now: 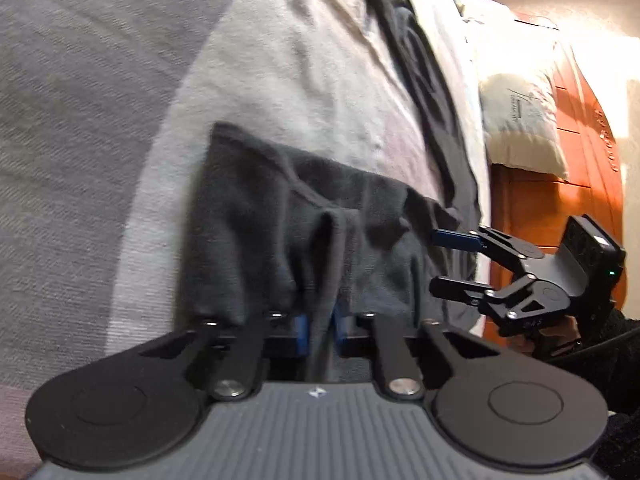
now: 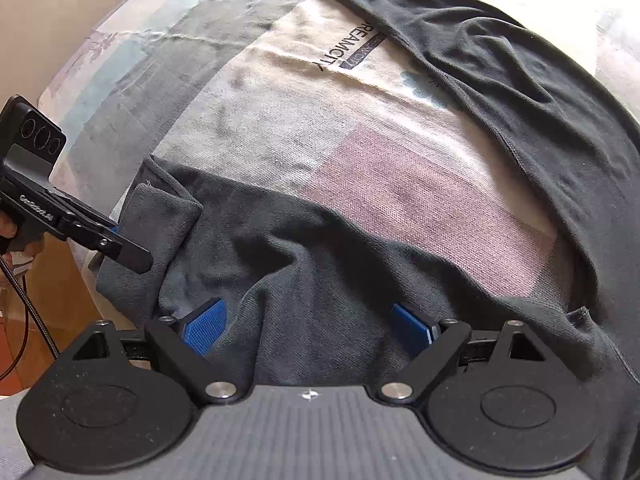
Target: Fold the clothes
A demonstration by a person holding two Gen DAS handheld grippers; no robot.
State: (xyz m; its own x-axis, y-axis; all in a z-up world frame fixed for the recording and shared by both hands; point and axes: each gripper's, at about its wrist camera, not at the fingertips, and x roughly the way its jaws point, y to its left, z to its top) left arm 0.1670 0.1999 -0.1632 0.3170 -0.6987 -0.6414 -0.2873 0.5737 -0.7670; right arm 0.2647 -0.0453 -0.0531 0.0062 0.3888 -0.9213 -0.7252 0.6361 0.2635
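Your left gripper [image 1: 320, 322] pinches a pleat of the dark grey garment [image 2: 320, 280], its pads nearly together. Your right gripper [image 2: 308, 328] stands wide open over the same hem, holding nothing. In the right wrist view the garment's long axis sweeps from 8 o'clock to 1 o'clock across the patterned bedcover [image 2: 300, 120]; the pillow [image 1: 520, 120] lies clear.

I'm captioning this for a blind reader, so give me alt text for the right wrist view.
The right gripper is open above a dark grey garment lying on a patterned bedspread. At left, the left gripper is shut on a folded edge of the garment. More dark cloth crosses the top right.
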